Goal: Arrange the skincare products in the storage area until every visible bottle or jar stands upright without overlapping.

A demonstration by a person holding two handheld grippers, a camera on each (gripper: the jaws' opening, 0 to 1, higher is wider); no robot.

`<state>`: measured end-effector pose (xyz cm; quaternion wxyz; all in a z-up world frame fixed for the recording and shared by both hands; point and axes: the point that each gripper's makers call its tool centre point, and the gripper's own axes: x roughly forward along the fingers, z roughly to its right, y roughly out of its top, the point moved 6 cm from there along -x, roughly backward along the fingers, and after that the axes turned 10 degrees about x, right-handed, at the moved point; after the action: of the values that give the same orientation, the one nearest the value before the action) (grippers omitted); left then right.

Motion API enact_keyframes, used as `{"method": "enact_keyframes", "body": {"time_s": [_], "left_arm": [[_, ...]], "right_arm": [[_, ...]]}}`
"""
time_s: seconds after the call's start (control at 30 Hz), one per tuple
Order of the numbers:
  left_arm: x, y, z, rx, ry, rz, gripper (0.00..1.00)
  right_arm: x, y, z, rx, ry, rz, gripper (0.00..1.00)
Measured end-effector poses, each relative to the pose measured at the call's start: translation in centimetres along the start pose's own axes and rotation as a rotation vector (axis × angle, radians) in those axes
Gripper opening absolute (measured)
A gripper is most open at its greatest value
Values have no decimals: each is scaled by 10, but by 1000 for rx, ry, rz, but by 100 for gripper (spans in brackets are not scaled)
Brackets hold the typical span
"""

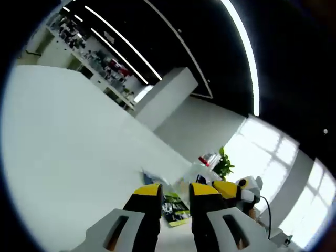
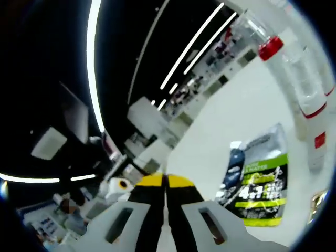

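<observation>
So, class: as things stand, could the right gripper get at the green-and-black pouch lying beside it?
Probably yes. The green-and-black pouch lies flat on the white surface just right of the right gripper, with nothing between them. Its jaws are closed, though, so they would need opening first.

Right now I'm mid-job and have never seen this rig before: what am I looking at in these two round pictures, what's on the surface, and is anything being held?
These are two handheld grippers, not a robot arm; a person carries one in each hand. Each round picture comes from a fisheye camera riding on one gripper, looking along its grey fingers with yellow-and-black tips.

In the left gripper view, the left gripper has its fingers apart, with nothing between them. Beyond it on the white table lies a green-and-black pouch, and the other gripper shows at the right.

In the right gripper view, the right gripper has its fingers closed together, apparently on nothing. The same pouch lies flat, beside a clear bottle with a red cap. Both views are strongly tilted.
</observation>
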<state>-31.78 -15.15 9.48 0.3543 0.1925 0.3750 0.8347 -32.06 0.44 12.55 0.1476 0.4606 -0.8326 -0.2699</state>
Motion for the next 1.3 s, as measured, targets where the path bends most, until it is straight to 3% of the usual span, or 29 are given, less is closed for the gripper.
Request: {"method": "enact_keyframes", "body": {"time_s": [0.07, 0.13, 0.27, 0.4, 0.63, 0.73, 0.9, 0.97, 1.03, 1.1, 1.23, 1.3], "left_arm": [[2, -2, 8, -58, -89, -3, 19], [2, -4, 13, -85, -134, 2, 19], [1, -8, 14, -95, -132, -9, 17], [2, -16, 19, -112, -147, -65, 11], [0, -20, 28, -82, -159, -90, 1], [0, -23, 30, -21, -131, -97, 0], [-1, -22, 29, 4, -104, -94, 0], [-2, -18, 26, -6, -103, -59, 0], [-2, -13, 21, 3, -70, -14, 0], [0, -7, 10, -1, 3, 31, 0], [7, -4, -16, -81, 143, 68, 0], [12, -6, -28, -127, 218, 57, 0]], "right_arm": [[0, 0, -1, 8, 11, 0, 0], [1, 1, -1, 21, 23, -2, 0], [4, -5, 0, 35, 23, -41, 0], [5, -8, 2, 36, 7, -60, 0], [6, -8, 9, 36, -30, -61, 0], [6, -9, 10, 37, -41, -59, 0], [8, -8, 9, -97, -86, -20, 2], [5, -2, 14, -199, -175, 35, 3], [0, 7, 16, -337, -265, 110, 1], [-2, 10, 13, -400, -271, 152, 1], [-4, 12, 8, -416, -260, 177, 1], [-4, 13, 9, -419, -266, 186, 1]]}}
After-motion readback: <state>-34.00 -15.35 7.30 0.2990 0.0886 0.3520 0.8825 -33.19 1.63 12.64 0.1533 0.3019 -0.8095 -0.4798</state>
